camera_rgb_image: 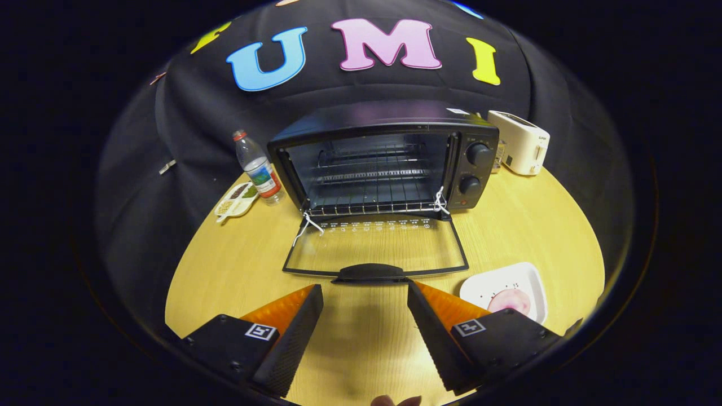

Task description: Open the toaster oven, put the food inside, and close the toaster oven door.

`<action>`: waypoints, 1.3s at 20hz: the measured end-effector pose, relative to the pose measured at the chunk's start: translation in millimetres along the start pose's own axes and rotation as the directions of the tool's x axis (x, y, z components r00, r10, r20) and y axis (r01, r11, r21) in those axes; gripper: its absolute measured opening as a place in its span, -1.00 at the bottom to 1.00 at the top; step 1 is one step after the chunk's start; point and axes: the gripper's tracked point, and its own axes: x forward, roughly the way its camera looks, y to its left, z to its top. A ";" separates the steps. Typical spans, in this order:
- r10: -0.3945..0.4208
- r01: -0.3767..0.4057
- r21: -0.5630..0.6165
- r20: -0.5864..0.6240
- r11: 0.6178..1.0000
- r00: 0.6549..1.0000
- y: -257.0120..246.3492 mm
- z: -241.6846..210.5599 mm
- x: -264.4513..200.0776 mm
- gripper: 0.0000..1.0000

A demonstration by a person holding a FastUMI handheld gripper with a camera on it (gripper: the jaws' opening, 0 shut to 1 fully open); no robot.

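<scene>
Gripper view: claw (365, 293) spread, door handle (370, 272) just ahead.

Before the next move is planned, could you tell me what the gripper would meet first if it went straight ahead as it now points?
Probably the door handle of the open toaster oven, just ahead of the open gripper; height is unclear.

Pale wooden bench (237, 270), things set on top.
On it: black toaster oven (383, 160), water bottle (258, 168), snack tray (236, 201), white toaster (522, 142), and white plate (505, 287).
</scene>
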 end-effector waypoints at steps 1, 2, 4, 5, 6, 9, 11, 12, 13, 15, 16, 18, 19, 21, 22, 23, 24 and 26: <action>0.020 -0.020 -0.018 -0.007 1.000 1.000 -4.5 4.2 -7.9 0.95; 0.050 -0.051 -0.021 -0.034 0.998 0.998 -7.9 2.7 -16.4 0.95; 0.105 -0.105 0.002 -0.107 0.994 0.989 -21.7 1.9 -32.8 0.98; 0.110 -0.110 0.011 -0.144 0.994 0.983 -34.8 1.7 -40.0 0.98; 0.112 -0.111 0.013 -0.184 0.994 0.976 -49.6 -0.3 -47.4 0.98; 0.098 -0.101 0.007 -0.281 0.995 0.955 -97.5 -5.5 -62.3 0.99; 0.087 -0.087 0.015 -0.334 0.996 0.938 -131.0 -11.6 -64.3 0.98; 0.083 -0.080 0.022 -0.358 0.997 0.930 -145.1 -15.2 -64.0 0.99; 0.076 -0.072 0.026 -0.381 0.997 0.921 -159.9 -19.6 -62.4 0.99; 0.065 -0.062 0.021 -0.425 0.998 0.903 -185.5 -31.2 -54.6 0.98; 0.047 -0.048 0.008 -0.449 0.999 0.892 -201.3 -38.0 -50.8 0.99; 0.013 -0.020 -0.009 -0.504 1.000 0.864 -227.9 -53.6 -40.1 0.99; 0.007 -0.009 -0.002 -0.525 1.000 0.851 -237.2 -59.8 -34.1 0.98; 0.009 0.007 0.027 -0.555 1.000 0.831 -249.3 -69.6 -20.7 0.99; 0.012 0.012 0.039 -0.568 0.999 0.823 -253.6 -73.4 -14.2 0.99; 0.009 0.017 0.041 -0.576 0.999 0.818 -259.2 -75.9 -7.9 0.99; 0.007 0.022 0.043 -0.584 0.999 0.812 -264.0 -78.7 -1.4 0.99; 0.011 0.028 0.055 -0.599 0.998 0.800 -270.1 -85.1 9.7 0.98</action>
